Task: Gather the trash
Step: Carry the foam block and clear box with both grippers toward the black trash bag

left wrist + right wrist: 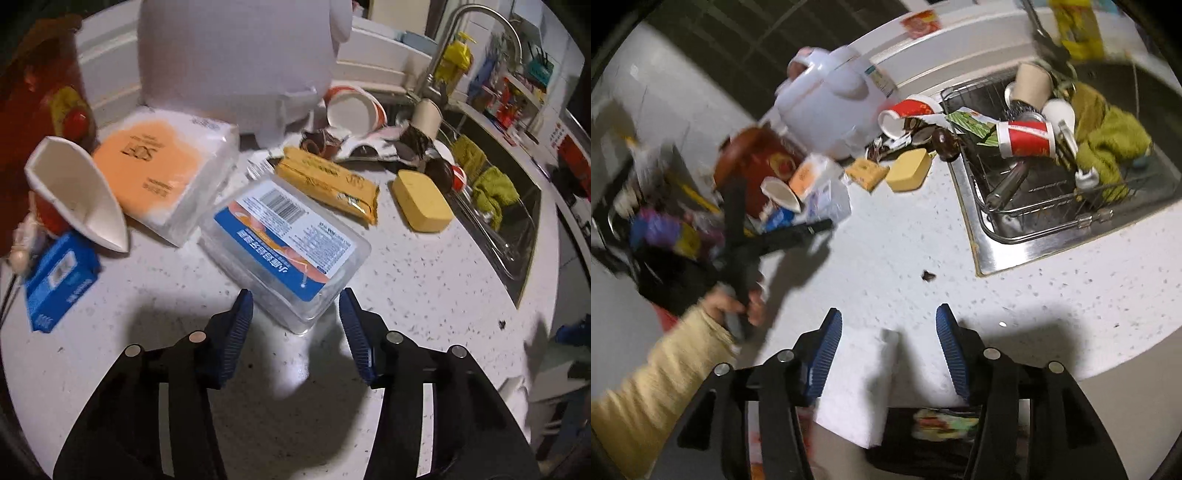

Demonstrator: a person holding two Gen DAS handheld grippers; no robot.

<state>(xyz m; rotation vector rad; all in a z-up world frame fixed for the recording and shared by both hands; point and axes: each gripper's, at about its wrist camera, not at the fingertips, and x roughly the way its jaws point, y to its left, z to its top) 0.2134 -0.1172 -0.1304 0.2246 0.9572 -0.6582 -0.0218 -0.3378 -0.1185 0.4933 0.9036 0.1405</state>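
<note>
The left gripper (295,306) hangs low over the white speckled surface (424,295), its blue fingers (240,325) spread apart with nothing between them. The near corner of a clear plastic box (284,247) with a blue and white label sits just ahead of the fingertips, reaching into the gap but not touching either pad as far as I can tell. Behind the box lie an orange-topped tissue pack (162,166) and a yellow wrapper (328,184), with a yellow sponge (421,201) off to the right near the sink (517,236). To the left, a white paper cup (74,192) lies on its side above a small blue carton (59,280). More crumpled cups and wrappers (362,125) pile up by the white rice cooker (236,62).

The right gripper (888,325) is held higher, near the edge of the surface, and its fingers (827,350) are also parted and empty. From its view the person's left hand (735,302) in a cream sleeve grips the other tool over by the clutter. A red paper cup (1027,138) lies in the wire rack inside the sink beside a green cloth (1108,144). A small dark scrap (928,275) sits alone on the surface, well apart from the rest.
</note>
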